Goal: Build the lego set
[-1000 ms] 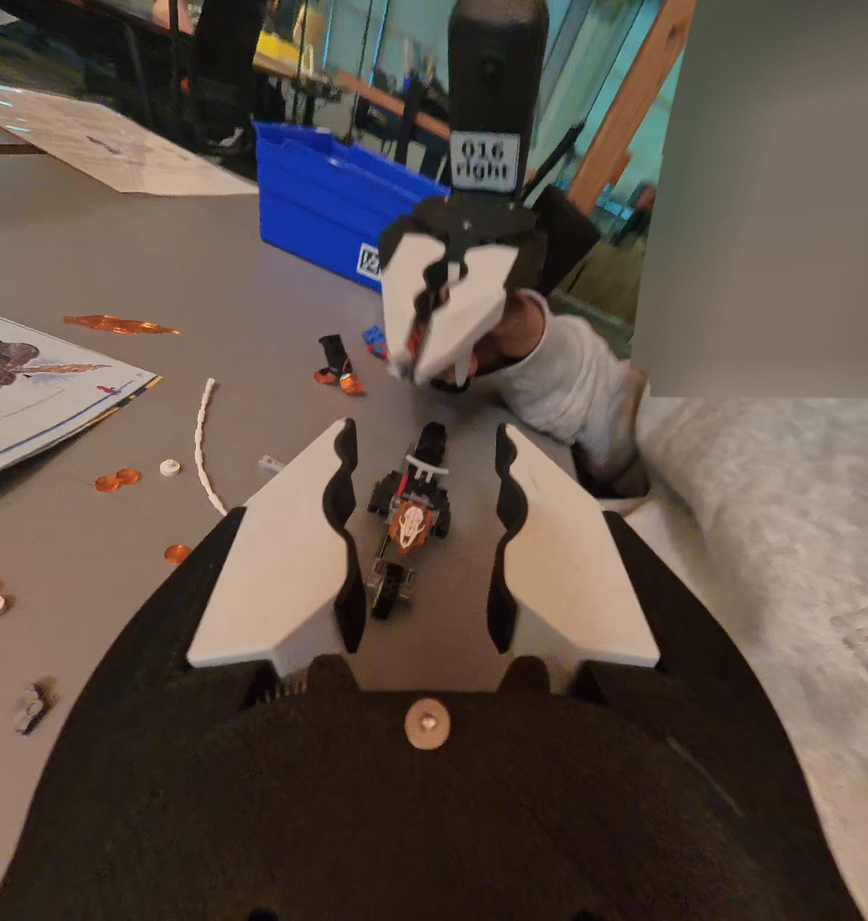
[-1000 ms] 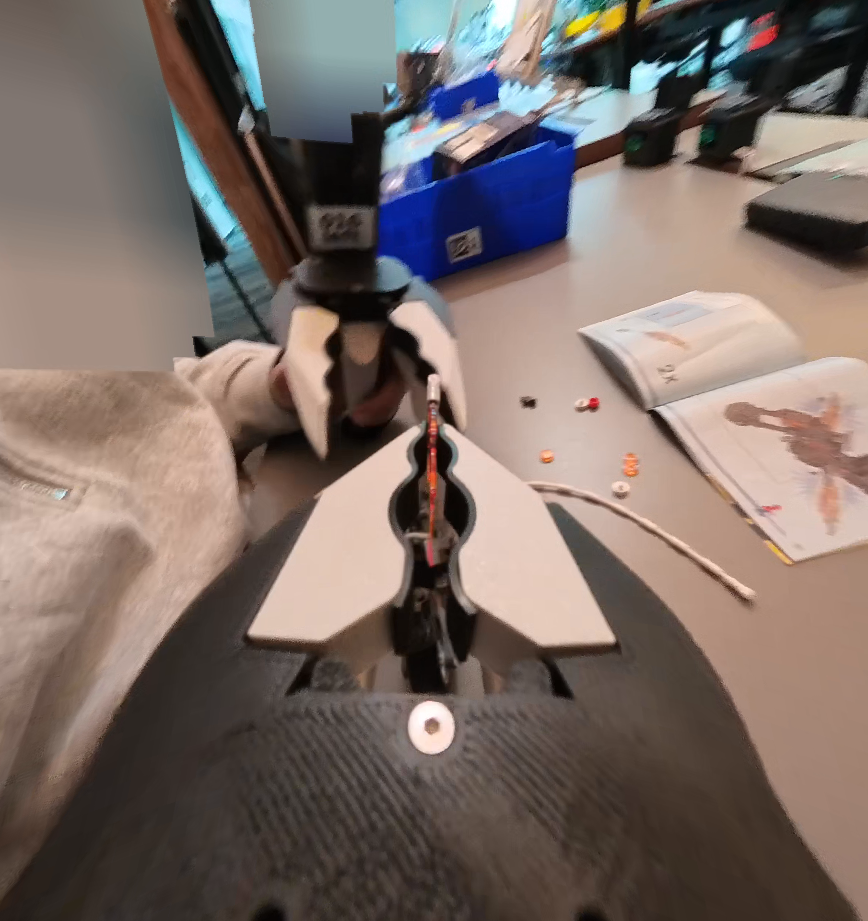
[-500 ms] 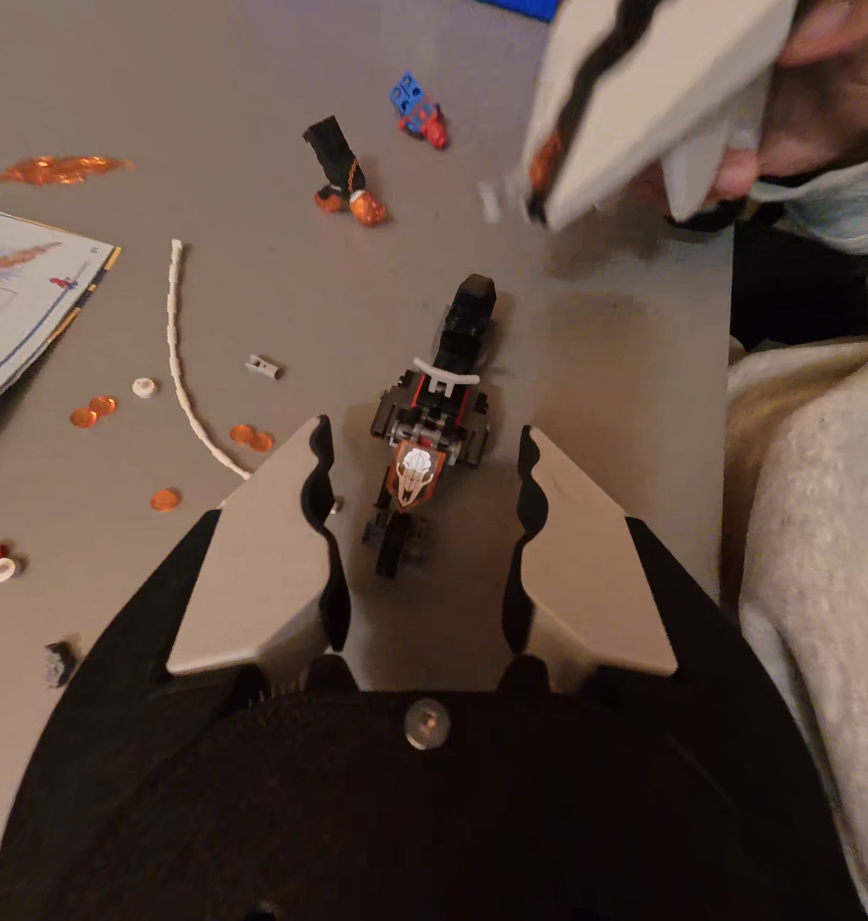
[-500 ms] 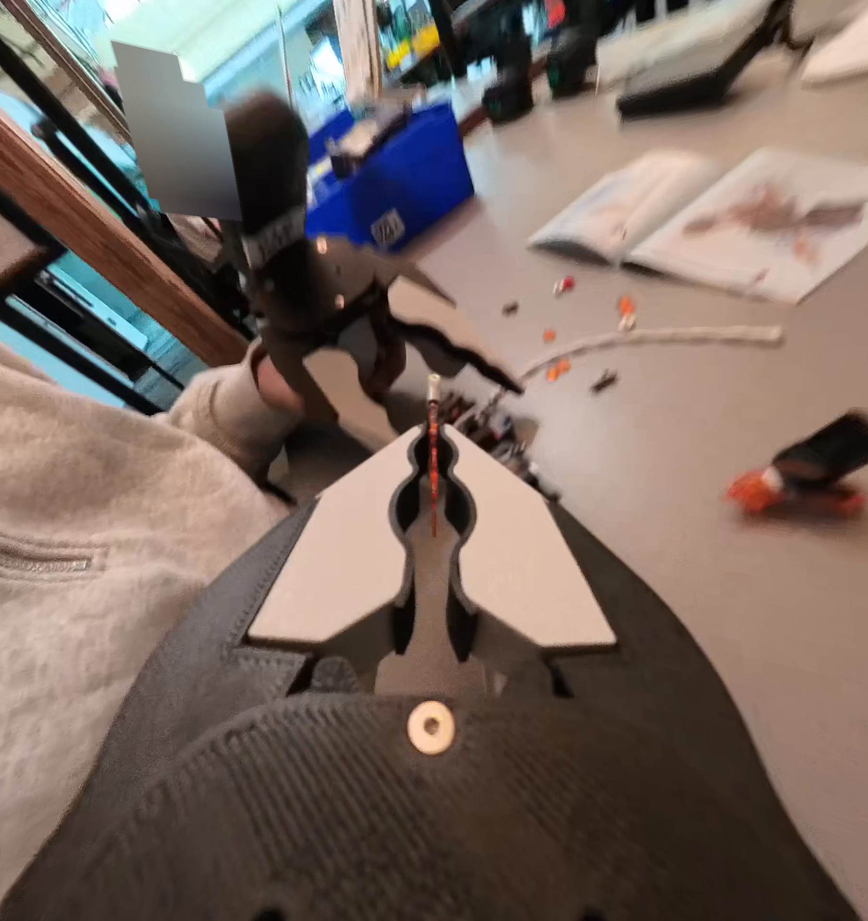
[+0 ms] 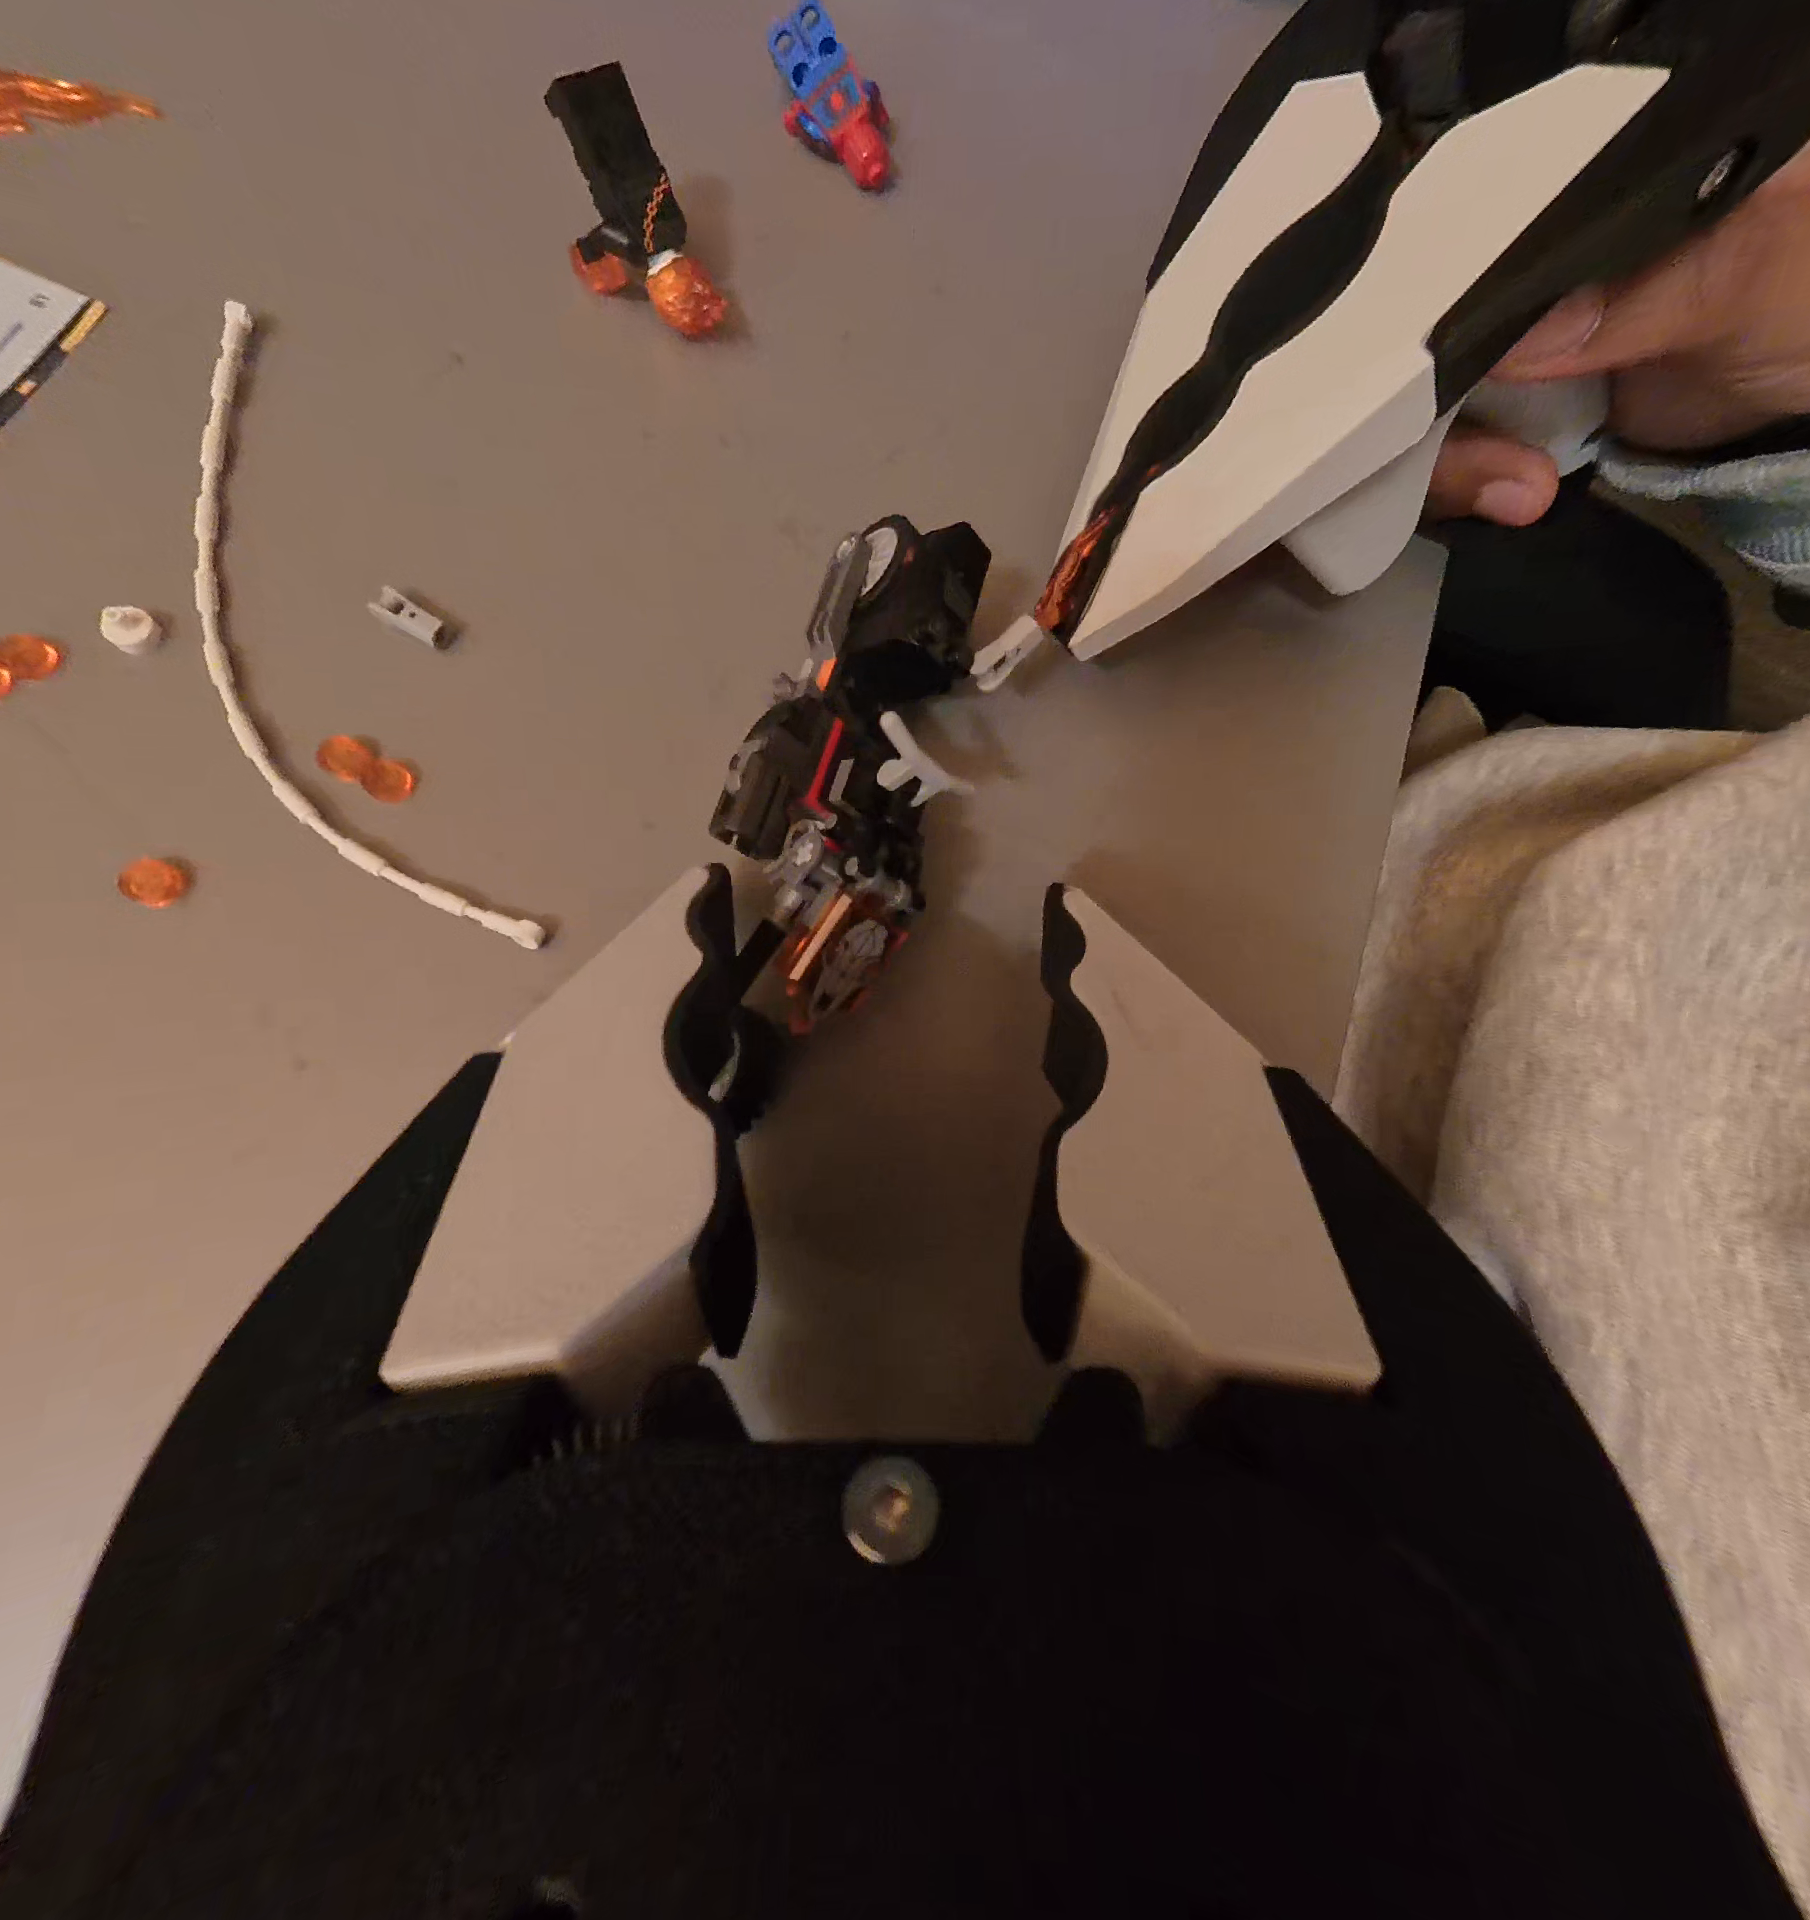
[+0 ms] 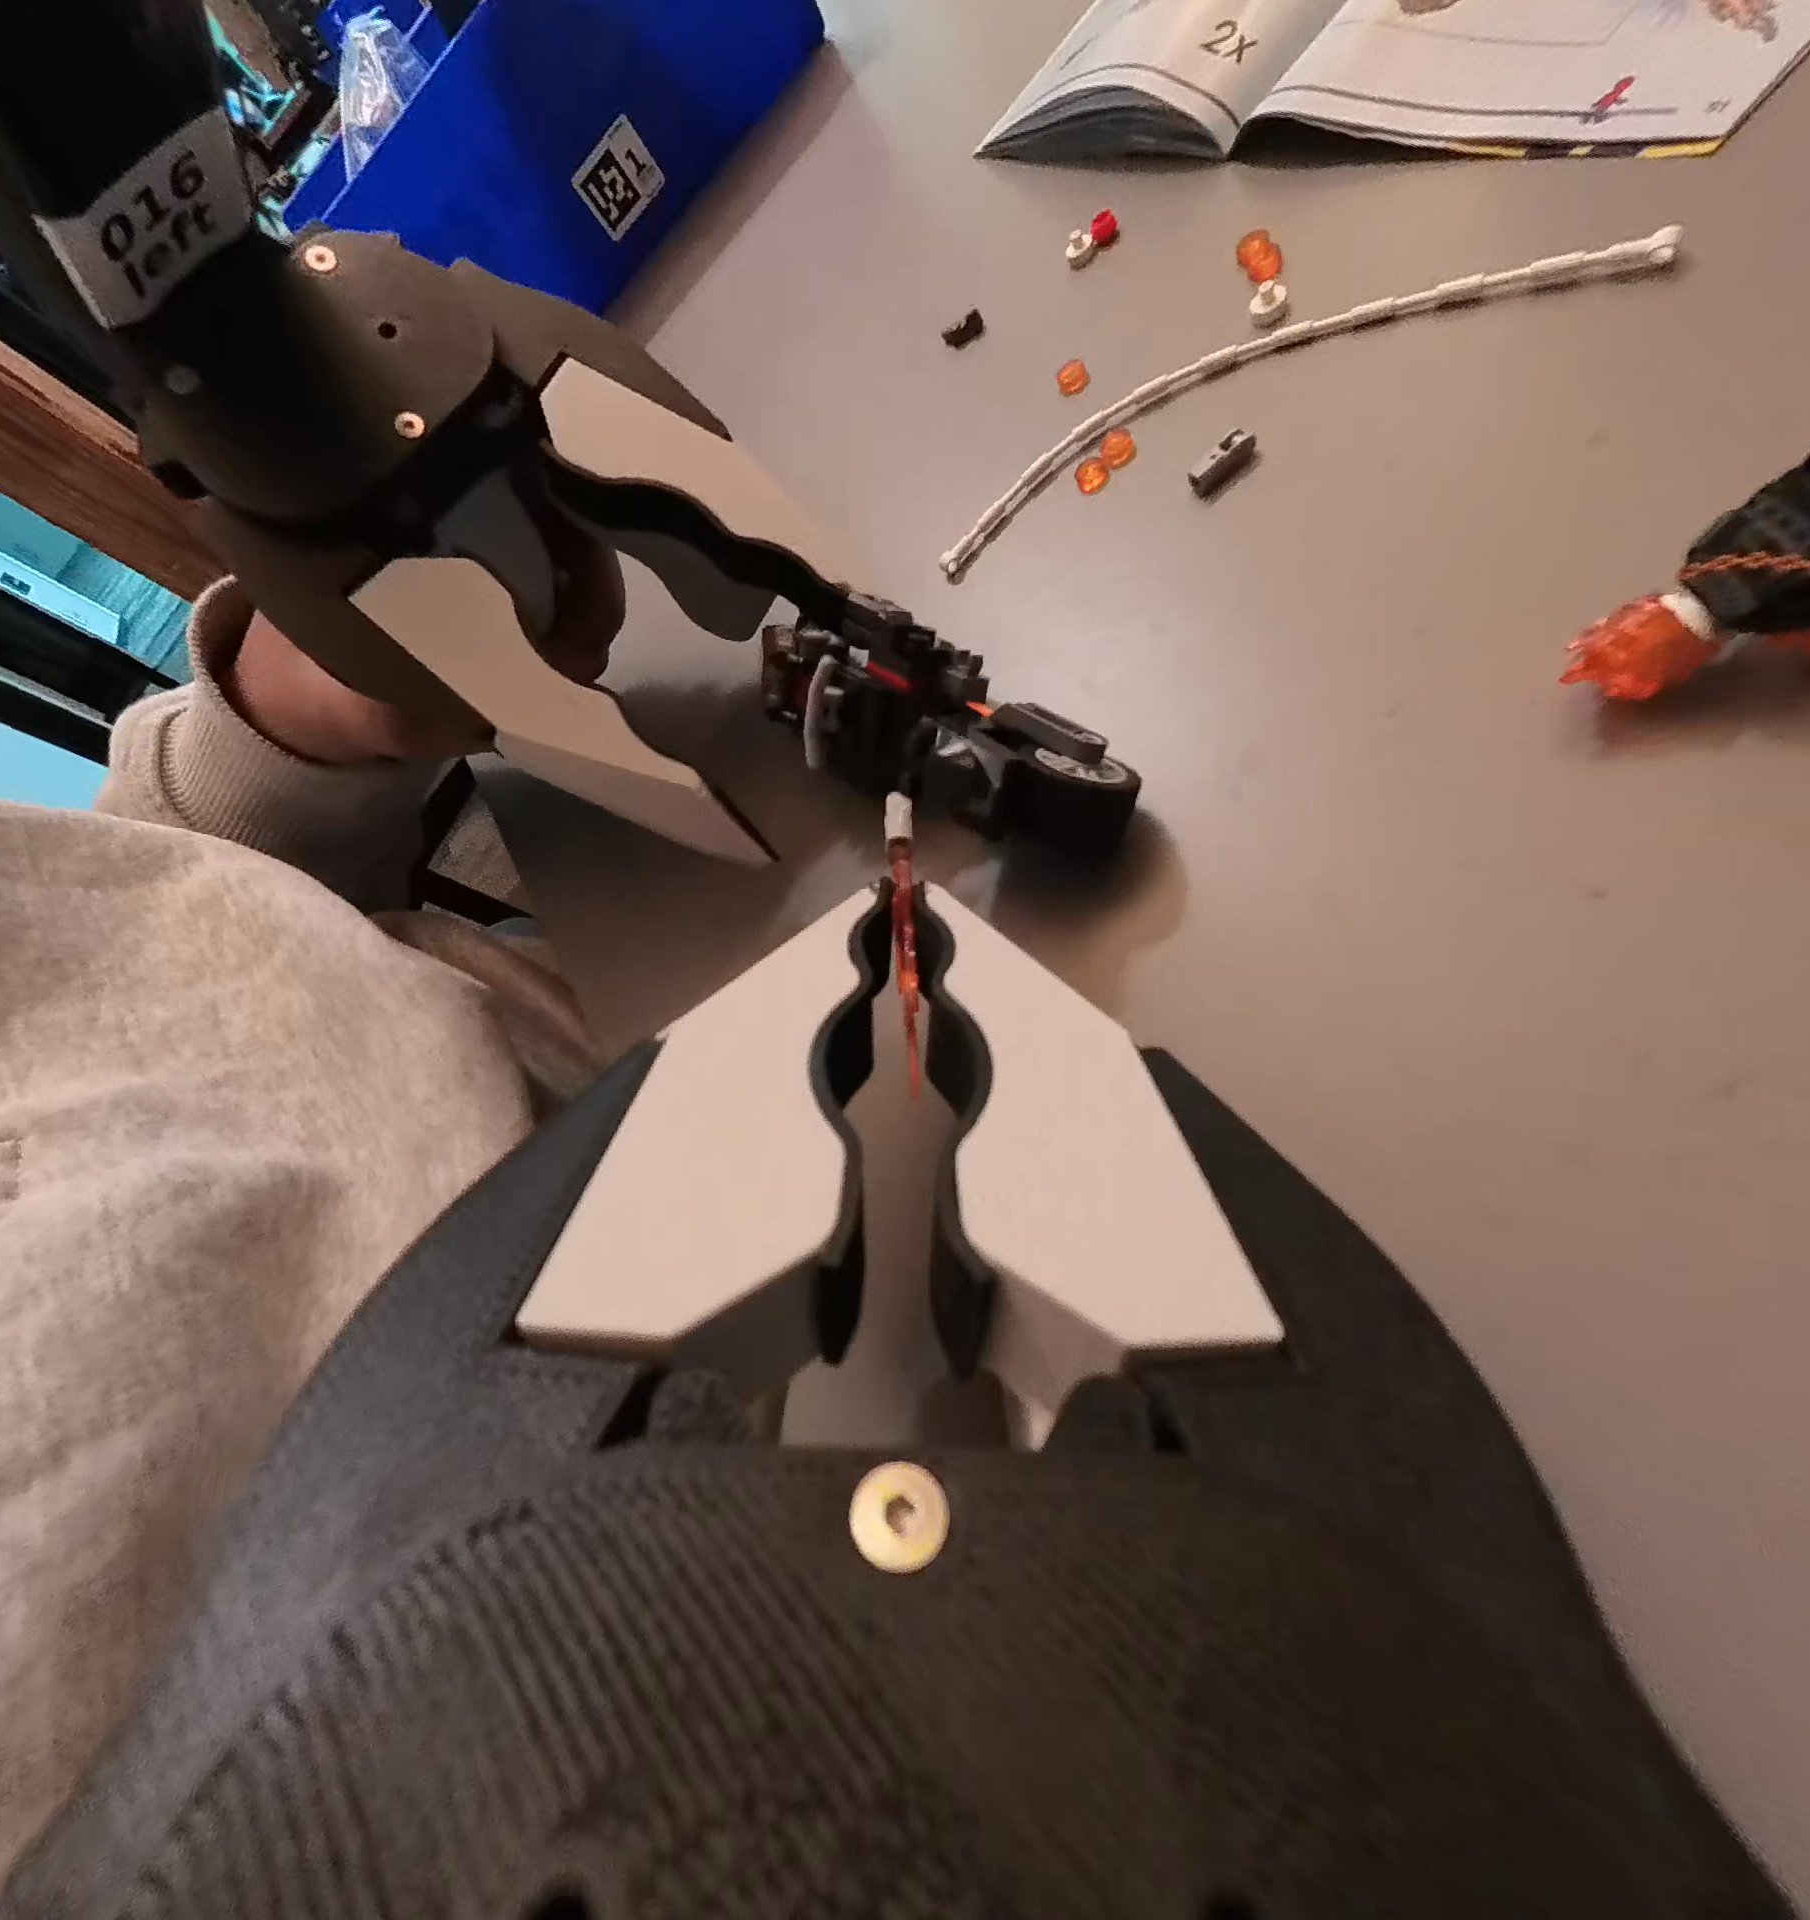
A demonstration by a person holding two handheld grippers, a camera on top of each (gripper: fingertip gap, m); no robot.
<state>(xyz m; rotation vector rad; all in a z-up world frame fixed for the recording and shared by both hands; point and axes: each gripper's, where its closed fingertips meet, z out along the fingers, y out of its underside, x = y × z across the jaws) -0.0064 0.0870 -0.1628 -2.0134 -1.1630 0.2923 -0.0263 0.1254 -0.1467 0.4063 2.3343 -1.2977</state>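
A black lego motorcycle (image 5: 849, 769) with a skull plate lies tilted on its side on the grey table (image 5: 527, 468). My left gripper (image 5: 880, 904) is open around its front end. The left finger (image 5: 589, 1122) touches the front wheel; the right finger is apart from it. My right gripper (image 6: 896, 894) is shut on a thin orange flame piece (image 6: 906, 966). The piece's white tip (image 6: 896, 821) sits right at the motorcycle's (image 6: 942, 727) side. In the left wrist view the right gripper (image 5: 1067, 623) comes in from the upper right. The open left gripper (image 6: 802, 727) shows in the right wrist view.
A white chain strand (image 5: 257, 665), orange round studs (image 5: 366, 769), a small grey piece (image 5: 413, 618), a black minifigure with flame head (image 5: 631, 208) and a blue-red piece (image 5: 839, 104) lie beyond. An instruction booklet (image 6: 1400, 83) and blue bin (image 6: 568, 135) stand farther off. The table edge (image 5: 1389, 727) runs close on the right. Left tips to right tips: about 6 cm.
The motorcycle has tipped from upright onto its side and turned. My left gripper has closed in on its front. My right gripper has come down, bringing the flame piece to the bike.
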